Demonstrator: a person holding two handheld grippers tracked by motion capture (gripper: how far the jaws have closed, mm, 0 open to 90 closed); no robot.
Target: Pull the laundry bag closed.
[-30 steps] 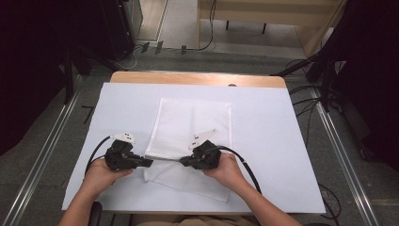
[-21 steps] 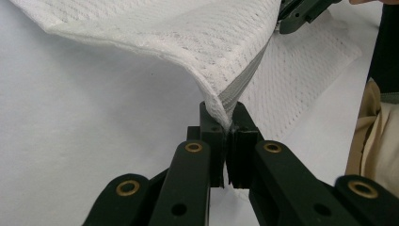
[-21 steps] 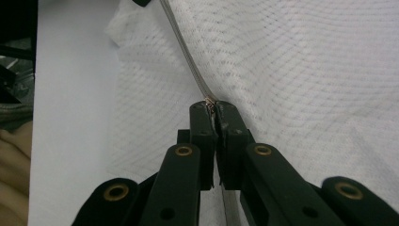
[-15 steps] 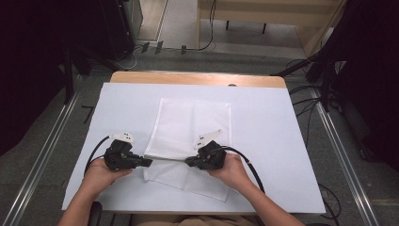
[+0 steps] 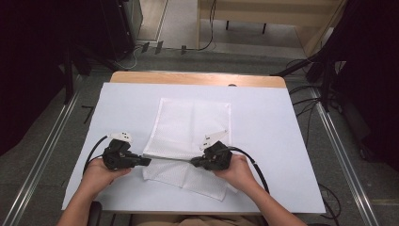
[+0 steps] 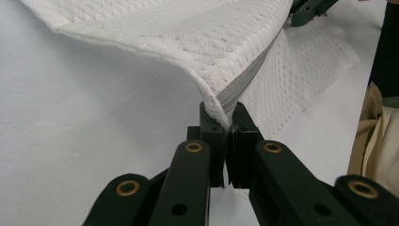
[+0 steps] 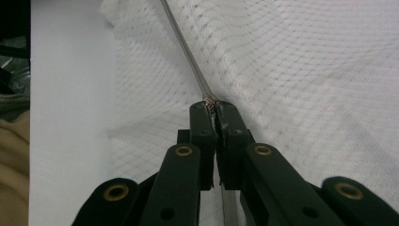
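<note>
Both grippers, left gripper (image 5: 147, 161) and right gripper (image 5: 194, 163), pinch the white mesh cloth (image 5: 193, 125) near the table's front edge; the gripper views show its grey zipper (image 7: 188, 56).

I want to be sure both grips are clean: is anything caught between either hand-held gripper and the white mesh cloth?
Nothing visible. The left hand-held gripper pinches the white mesh cloth at its grey edge strip, and the right hand-held gripper clamps the same strip; only cloth sits between each pair of jaws.
</note>
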